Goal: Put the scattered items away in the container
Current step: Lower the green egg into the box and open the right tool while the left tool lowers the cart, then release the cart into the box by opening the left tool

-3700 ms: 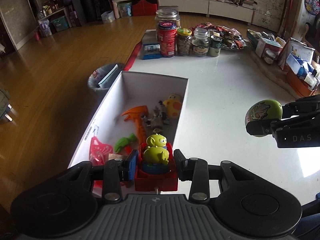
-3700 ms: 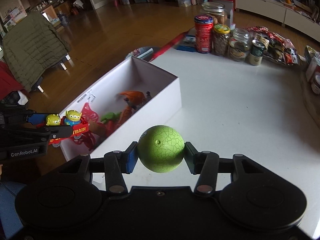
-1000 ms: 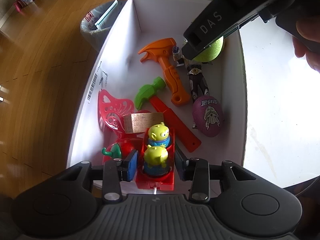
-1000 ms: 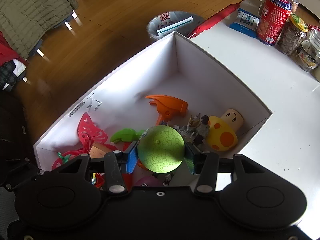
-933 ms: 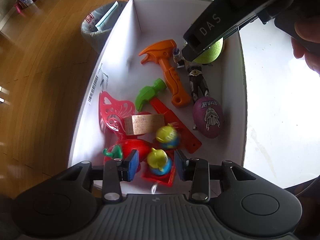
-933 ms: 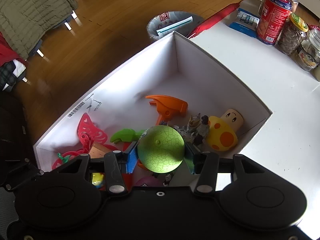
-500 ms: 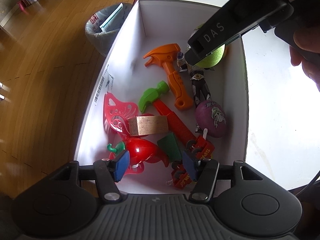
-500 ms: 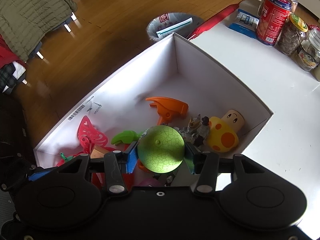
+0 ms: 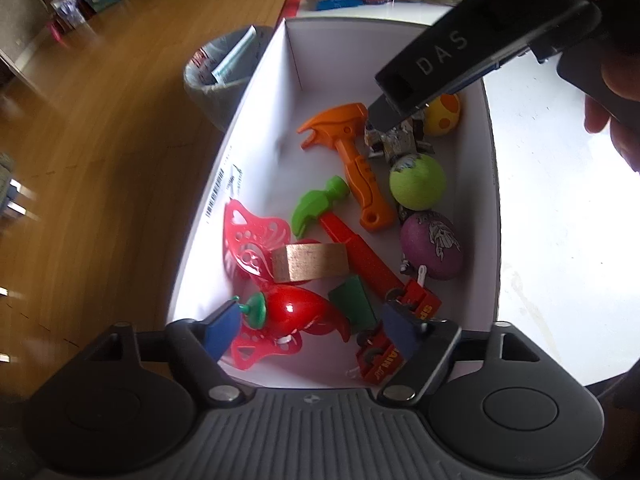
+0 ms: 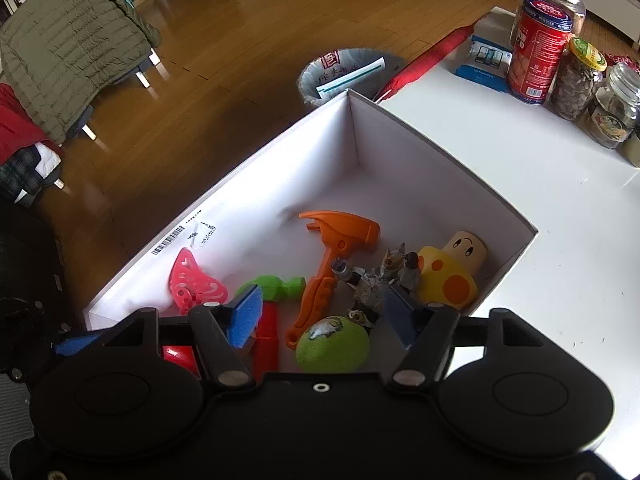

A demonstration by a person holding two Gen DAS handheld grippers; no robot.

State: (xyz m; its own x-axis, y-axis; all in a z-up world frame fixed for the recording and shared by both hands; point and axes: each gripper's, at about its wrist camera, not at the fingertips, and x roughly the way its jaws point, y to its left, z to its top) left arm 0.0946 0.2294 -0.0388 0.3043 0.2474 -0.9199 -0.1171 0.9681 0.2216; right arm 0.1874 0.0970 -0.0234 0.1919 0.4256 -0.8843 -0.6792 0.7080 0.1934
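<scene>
- Over the white box (image 9: 256, 92), both grippers point down with nothing between their pads, jaws having just spread wide.
- Left gripper (image 9: 308, 330) hangs above the red toy train (image 9: 416, 308) — lying tipped on the box floor.
- Right gripper (image 10: 320, 312) hangs over the green ball (image 10: 332, 346), resting beside the orange hammer (image 10: 340, 240).

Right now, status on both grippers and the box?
Left gripper and right gripper just opened, empty. Green ball and red train lie in white box. Nothing obstructing.
</scene>
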